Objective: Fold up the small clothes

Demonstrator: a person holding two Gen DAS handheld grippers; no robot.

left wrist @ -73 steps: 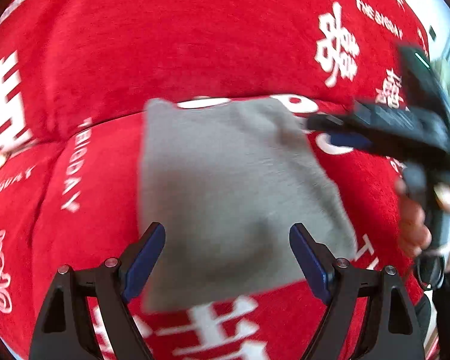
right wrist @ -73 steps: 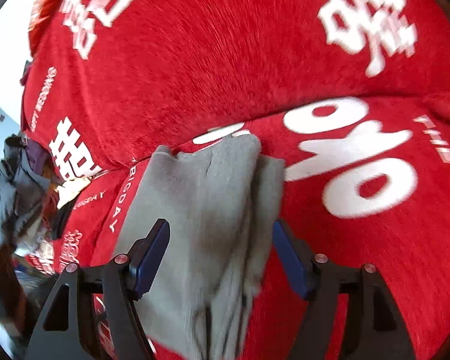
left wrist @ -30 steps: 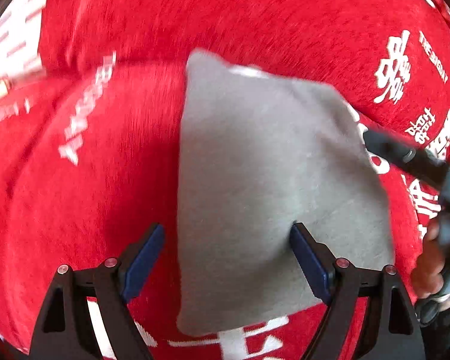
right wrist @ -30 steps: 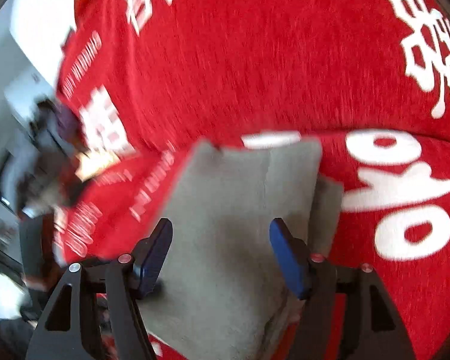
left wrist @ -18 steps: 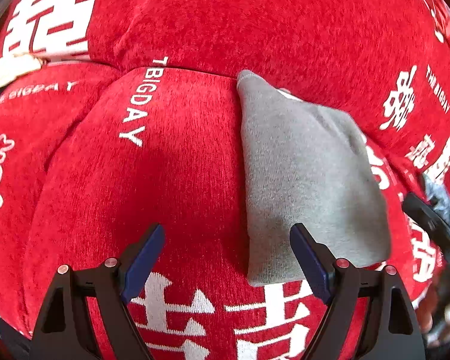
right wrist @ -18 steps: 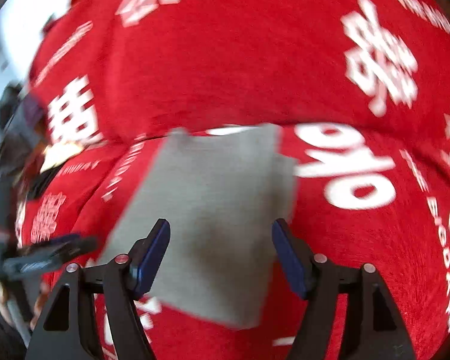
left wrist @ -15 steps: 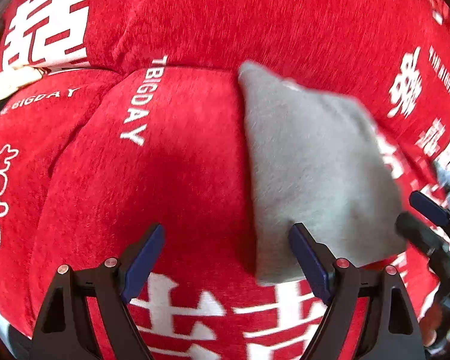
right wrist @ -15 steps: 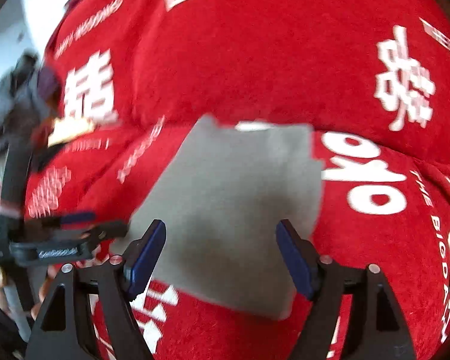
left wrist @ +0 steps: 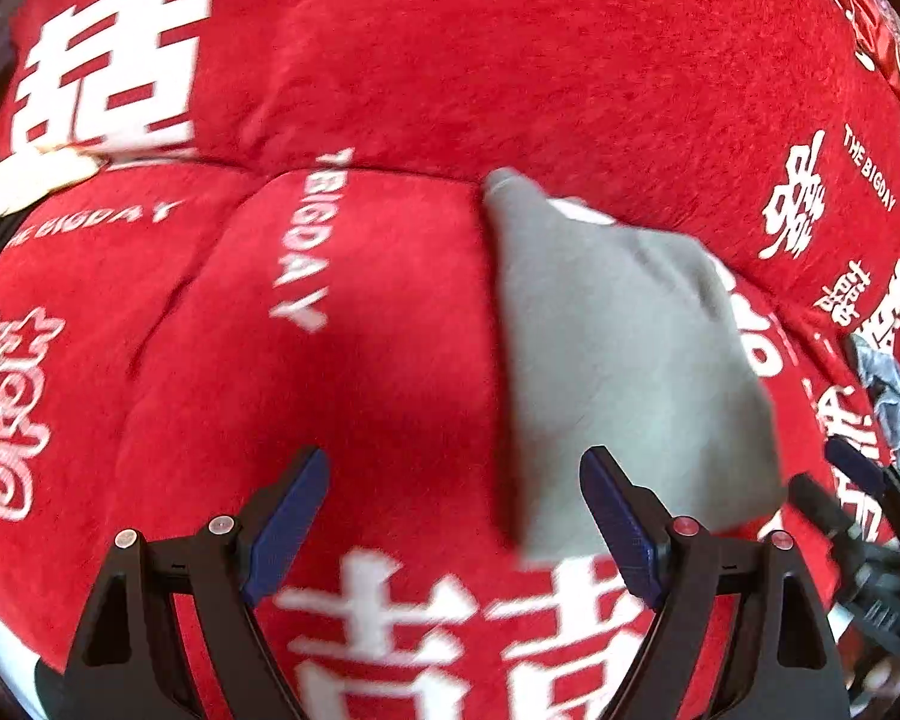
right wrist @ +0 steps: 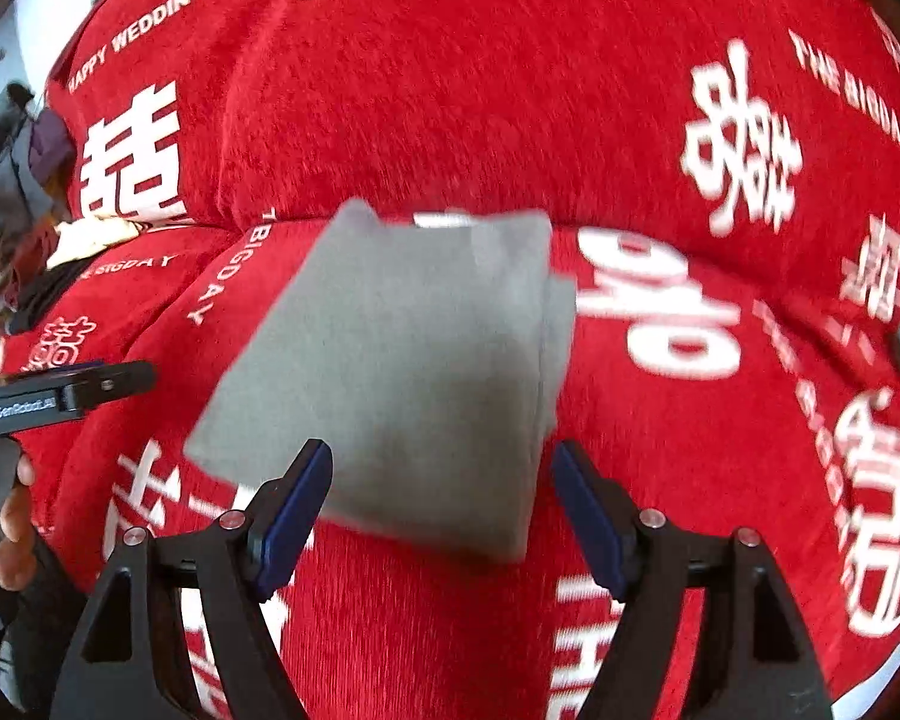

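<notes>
A grey garment (left wrist: 624,360) lies folded into a flat square on the red sofa seat (left wrist: 354,372); it also shows in the right wrist view (right wrist: 402,372), with layered edges on its right side. My left gripper (left wrist: 456,516) is open and empty, hovering to the left of the garment's near edge. My right gripper (right wrist: 444,510) is open and empty, just above the garment's near edge. The right gripper's tips show at the right edge of the left wrist view (left wrist: 852,480). The left gripper shows at the left of the right wrist view (right wrist: 66,390).
The sofa cover is red with white characters and lettering; the backrest (right wrist: 480,90) rises behind the garment. A heap of dark clothes (right wrist: 18,144) lies at the sofa's far left. A blue-grey cloth (left wrist: 894,402) lies at the right.
The folded garment has stayed flat on the seat. My left gripper has swung left off the garment. My right gripper has pulled back slightly, and both stay open.
</notes>
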